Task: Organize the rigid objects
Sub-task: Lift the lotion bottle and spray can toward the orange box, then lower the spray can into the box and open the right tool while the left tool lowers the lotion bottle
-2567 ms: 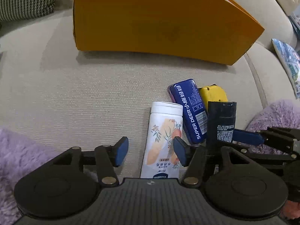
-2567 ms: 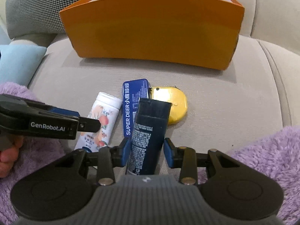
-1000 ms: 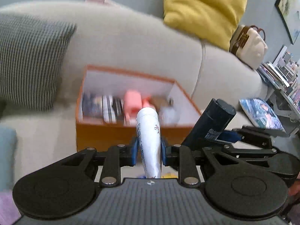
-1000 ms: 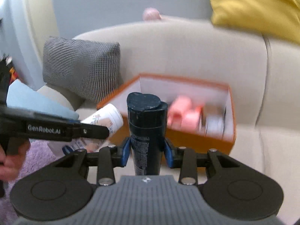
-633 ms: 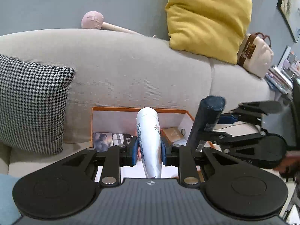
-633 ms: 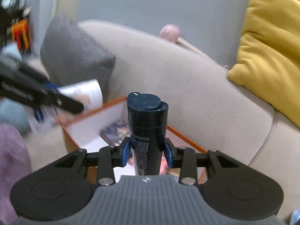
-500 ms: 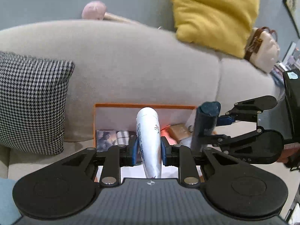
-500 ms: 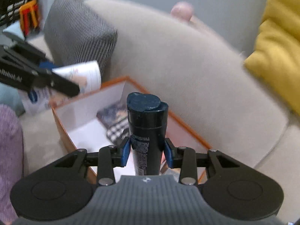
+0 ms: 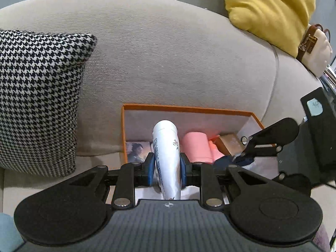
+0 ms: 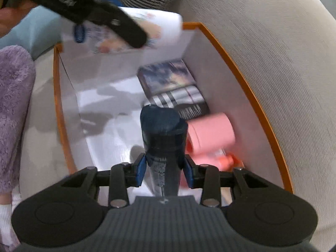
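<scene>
My left gripper (image 9: pixel 166 169) is shut on a white floral bottle (image 9: pixel 167 153) and holds it over the left part of the orange box (image 9: pixel 189 108) on the sofa. My right gripper (image 10: pixel 163 169) is shut on a dark blue bottle (image 10: pixel 162 134) and points it down into the same box (image 10: pixel 247 90). The white bottle (image 10: pixel 134 33) and the left gripper (image 10: pixel 109 23) show at the top of the right wrist view. In the left wrist view the right gripper (image 9: pixel 244 155) reaches into the box from the right.
Inside the box lie a pink cylinder (image 10: pixel 212 132), picture boxes (image 10: pixel 168 77), a striped box (image 10: pixel 184 98) and an orange-red item (image 10: pixel 226 159). A houndstooth cushion (image 9: pixel 35 96), a yellow cushion (image 9: pixel 271 6), a purple fuzzy throw (image 10: pixel 12 96) and the sofa back (image 9: pixel 168 52) surround it.
Both grippers grasped their bottles off the sofa seat, lifted them and carried them over the orange box. The right gripper has now tipped down, lowering the dark bottle into the box.
</scene>
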Demonstrator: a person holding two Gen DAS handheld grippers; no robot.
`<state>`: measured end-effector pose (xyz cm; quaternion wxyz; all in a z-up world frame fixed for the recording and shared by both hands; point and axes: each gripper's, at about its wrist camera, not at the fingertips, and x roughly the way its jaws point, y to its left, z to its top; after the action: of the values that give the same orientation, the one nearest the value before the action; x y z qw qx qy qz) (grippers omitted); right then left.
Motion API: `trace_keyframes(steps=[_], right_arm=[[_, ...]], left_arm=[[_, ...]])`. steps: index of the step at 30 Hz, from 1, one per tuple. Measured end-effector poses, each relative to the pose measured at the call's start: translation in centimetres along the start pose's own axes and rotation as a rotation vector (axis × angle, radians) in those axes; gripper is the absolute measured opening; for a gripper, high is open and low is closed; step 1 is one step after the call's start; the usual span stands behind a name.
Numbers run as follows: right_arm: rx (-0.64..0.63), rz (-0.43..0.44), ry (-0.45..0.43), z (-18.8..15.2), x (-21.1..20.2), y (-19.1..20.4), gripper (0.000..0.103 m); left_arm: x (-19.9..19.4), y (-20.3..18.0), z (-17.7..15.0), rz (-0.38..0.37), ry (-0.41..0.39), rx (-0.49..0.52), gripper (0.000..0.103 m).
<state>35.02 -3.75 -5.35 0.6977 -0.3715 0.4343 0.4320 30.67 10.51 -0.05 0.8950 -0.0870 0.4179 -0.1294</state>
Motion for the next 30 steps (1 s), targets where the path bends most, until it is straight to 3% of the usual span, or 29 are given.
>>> trace_keyframes(steps=[9, 13, 16, 18, 22, 27, 30], right_arm=[[-0.13, 0.105, -0.062, 3.3, 2.0, 2.1, 0.039], [-0.117, 0.136, -0.078, 3.5, 2.6, 2.3, 0.038], [-0.074, 0.168, -0.081, 3.4, 2.7, 1.7, 0.036], [-0.04, 0.173, -0.07, 3.2, 2.7, 1.4, 0.043], [0.037, 0.185, -0.036, 2.2, 2.8, 0.4, 0.042], [0.214, 0.178, 0.009, -0.1, 2.2, -1.3, 0.042], [0.311, 0.211, 0.022, -1.3, 2.1, -2.1, 0.036]], left_arm=[[1.1, 1.0, 1.2, -0.006, 0.016, 0.008, 0.027], [1.6, 1.5, 1.1, -0.007, 0.019, -0.013, 0.027], [2.2, 1.6, 1.2, -0.009, 0.024, -0.018, 0.027], [2.5, 1.6, 1.1, -0.01, 0.024, -0.015, 0.027], [2.9, 1.6, 1.0, -0.017, 0.026, -0.012, 0.027], [3.6, 1.1, 0.9, -0.03, 0.052, 0.029, 0.027], [4.2, 0.8, 0.9, -0.039, 0.064, 0.044, 0.027]])
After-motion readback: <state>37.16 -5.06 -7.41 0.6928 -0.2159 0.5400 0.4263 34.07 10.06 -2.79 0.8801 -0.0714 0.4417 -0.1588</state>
